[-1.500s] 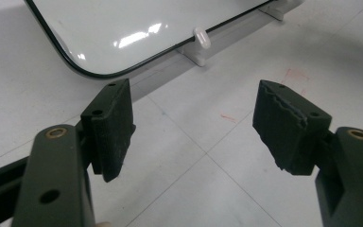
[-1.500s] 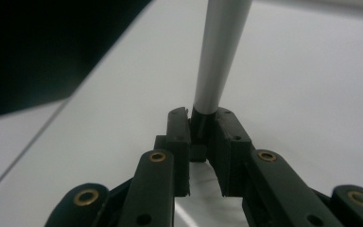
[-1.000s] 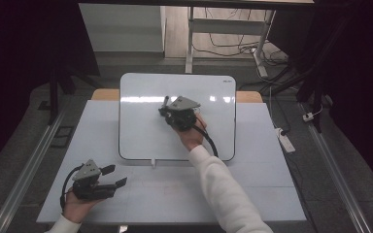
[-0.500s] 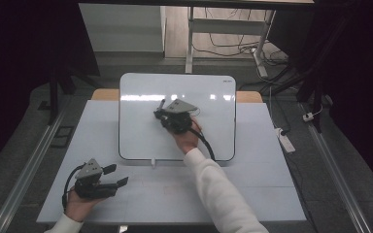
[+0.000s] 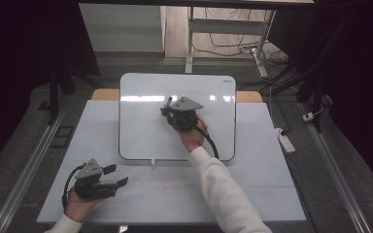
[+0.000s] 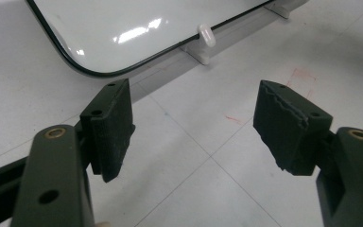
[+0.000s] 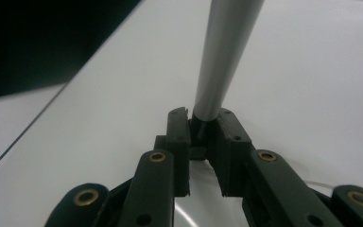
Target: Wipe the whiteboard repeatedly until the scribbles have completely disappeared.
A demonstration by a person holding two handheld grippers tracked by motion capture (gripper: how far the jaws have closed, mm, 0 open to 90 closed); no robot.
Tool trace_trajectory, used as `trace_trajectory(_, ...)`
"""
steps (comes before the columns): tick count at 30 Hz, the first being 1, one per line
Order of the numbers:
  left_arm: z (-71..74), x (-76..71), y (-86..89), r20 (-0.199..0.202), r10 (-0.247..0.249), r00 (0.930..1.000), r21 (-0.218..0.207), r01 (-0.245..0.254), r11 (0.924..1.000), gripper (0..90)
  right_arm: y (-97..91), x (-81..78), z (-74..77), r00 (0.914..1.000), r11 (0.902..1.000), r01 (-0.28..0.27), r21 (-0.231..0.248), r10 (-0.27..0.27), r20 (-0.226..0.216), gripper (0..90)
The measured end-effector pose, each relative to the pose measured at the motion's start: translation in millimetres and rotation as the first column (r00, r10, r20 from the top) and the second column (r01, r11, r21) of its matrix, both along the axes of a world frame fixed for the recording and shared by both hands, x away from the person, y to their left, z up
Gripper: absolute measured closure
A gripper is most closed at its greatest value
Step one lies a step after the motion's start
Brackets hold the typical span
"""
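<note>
nearest the person, at about seven o'clock on the table [image 5: 252,194], the left gripper [image 5: 110,175] rests in the left hand [image 5: 77,206], its jaws spread wide with nothing between them. in the left gripper view the two black pads [image 6: 113,123] stand well apart over bare table, with the whiteboard's near corner and a small white clip [image 6: 207,37] on its edge beyond at twelve o'clock. farther off, near the table's middle, the right gripper [image 5: 167,108] is held over the whiteboard [image 5: 141,131]. its jaws are pinched narrow on a grey marker [image 7: 222,52], which juts away from them toward eleven o'clock across the board, just above its glossy surface.
</note>
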State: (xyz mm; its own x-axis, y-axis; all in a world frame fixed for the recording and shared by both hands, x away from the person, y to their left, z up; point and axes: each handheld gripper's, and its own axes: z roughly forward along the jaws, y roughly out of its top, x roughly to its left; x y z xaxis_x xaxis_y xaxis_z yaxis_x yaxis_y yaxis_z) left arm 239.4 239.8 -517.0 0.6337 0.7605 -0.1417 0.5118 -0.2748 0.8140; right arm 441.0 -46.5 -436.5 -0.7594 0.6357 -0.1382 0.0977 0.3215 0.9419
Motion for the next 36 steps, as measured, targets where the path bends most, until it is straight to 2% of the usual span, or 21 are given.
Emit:
trace_trajectory(2, -0.3, 0.7, -0.5, -0.002, -0.002, 1.0, 0.003, 0.002, 1.0, 29.6, -3.7, 0.1, -2.2, 0.9998, 0.9992, 0.009, 0.038, -0.009, -0.015, 77.3)
trace_trajectory(5, -0.9, 2.0, -0.7, -0.007, -0.002, 1.0, 0.004, 0.002, 1.0, 29.5, 8.1, -12.3, -11.2, 0.9974, 0.9959, -0.072, -0.056, 0.072, 0.002, 77.3)
trace_trajectory(6, -0.9, 2.0, -0.7, -0.007, -0.002, 1.0, 0.004, 0.002, 1.0, 29.5, 7.6, -13.7, -11.3, 0.9971, 0.9945, -0.072, -0.076, 0.073, 0.019, 77.3)
trace_trajectory(7, -0.5, 1.0, -0.2, -0.003, 0.001, 1.0, 0.002, -0.001, 1.0, 29.5, 2.3, -11.2, -9.2, 0.9984, 0.9967, -0.051, -0.063, 0.052, 0.024, 77.3)
trace_trajectory(9, -0.4, 0.6, -0.1, -0.002, 0.001, 1.0, 0.001, -0.001, 1.0, 29.5, -14.9, -3.0, -2.5, 0.9986, 0.9982, 0.052, 0.032, -0.052, 0.009, 77.3)
trace_trajectory(11, -0.4, 0.7, -0.4, -0.002, 0.001, 1.0, 0.003, -0.001, 1.0, 29.5, -19.4, -2.7, -3.4, 0.9977, 0.9947, 0.067, 0.078, -0.066, -0.014, 77.3)
trace_trajectory(14, -1.1, 2.9, -1.7, -0.008, -0.001, 1.0, 0.004, 0.001, 1.0, 29.4, 3.5, -17.4, -16.4, 0.9995, 0.9993, -0.03, -0.021, 0.03, 0.011, 77.3)
trace_trajectory(16, -1.1, 2.9, -1.8, -0.007, -0.002, 1.0, 0.006, 0.002, 1.0, 29.5, 3.9, -18.4, -16.1, 0.9988, 0.9983, -0.036, -0.046, 0.037, 0.032, 77.3)
trace_trajectory(19, -0.7, 1.4, -0.5, -0.002, -0.001, 1.0, 0.005, 0.001, 1.0, 29.4, -20.5, -7.3, -6.5, 0.9965, 0.9955, 0.082, 0.048, -0.083, 0.015, 77.4)
trace_trajectory(20, -0.6, 1.4, -0.4, -0.003, -0.001, 1.0, 0.004, 0.001, 1.0, 29.4, -24.8, -6.3, -5.5, 0.9955, 0.9936, 0.094, 0.063, -0.095, 0.007, 77.4)
trace_trajectory(22, -0.8, 2.2, -0.9, -0.004, -0.001, 1.0, 0.003, 0.002, 1.0, 29.4, -18.6, -12.1, -8.6, 0.9969, 0.9957, 0.079, 0.049, -0.079, 0.004, 77.4)
trace_trajectory(23, -1.0, 3.0, -1.3, -0.006, -0.004, 1.0, 0.004, 0.004, 1.0, 29.4, -11.1, -16.5, -12.9, 0.999, 0.9985, 0.045, 0.032, -0.045, -0.004, 77.4)
trace_trajectory(25, -1.2, 3.8, -2.3, -0.008, -0.004, 1.0, 0.007, 0.004, 1.0, 29.3, -1.7, -23.5, -18.6, 0.9994, 0.9994, 0.006, -0.033, -0.005, 0.033, 77.4)
trace_trajectory(26, -1.1, 3.2, -2.2, -0.006, -0.005, 1.0, 0.01, 0.005, 0.9999, 29.3, -1.7, -23.5, -18.6, 0.9994, 0.9994, 0.006, -0.033, -0.005, 0.033, 77.4)
trace_trajectory(27, -0.9, 2.3, -1.8, -0.005, -0.005, 1.0, 0.01, 0.005, 0.9999, 29.3, -12.8, -18.3, -14.0, 0.9988, 0.9991, 0.041, -0.003, -0.041, 0.028, 77.4)
trace_trajectory(28, -0.7, 1.4, -1.3, -0.002, -0.003, 1.0, 0.006, 0.003, 1.0, 29.3, -12.8, -18.3, -14.0, 0.9988, 0.9991, 0.041, -0.003, -0.041, 0.028, 77.4)
trace_trajectory(30, -0.1, 0.6, -0.5, -0.001, 0.001, 1.0, 0.001, -0.001, 1.0, 29.3, -32.5, -9.2, -5.5, 0.9903, 0.9888, 0.136, 0.061, -0.138, 0.018, 77.4)
trace_trajectory(32, -0.4, 1.2, -0.8, -0.002, 0.001, 1.0, 0.001, -0.001, 1.0, 29.3, -38.5, -4.3, -1.1, 0.9853, 0.9814, 0.168, 0.093, -0.17, 0.012, 77.4)
trace_trajectory(33, -0.6, 1.7, -1.3, -0.003, 0.001, 1.0, 0.002, -0.001, 1.0, 29.3, -34.1, -4.3, -1.1, 0.9853, 0.9813, 0.168, 0.094, -0.17, 0.015, 77.4)
trace_trajectory(34, -0.8, 2.1, -1.8, -0.006, 0.001, 1.0, 0.003, -0.001, 1.0, 29.3, -17.4, -5.7, -4.9, 0.9947, 0.9914, 0.101, 0.084, -0.102, 0.012, 77.3)
trace_trajectory(36, -0.8, 2.1, -2.0, -0.006, 0.0, 1.0, 0.007, 0.0, 1.0, 29.3, -6.3, -5.9, -5.3, 0.9967, 0.9971, 0.07, 0.029, -0.072, 0.039, 77.4)
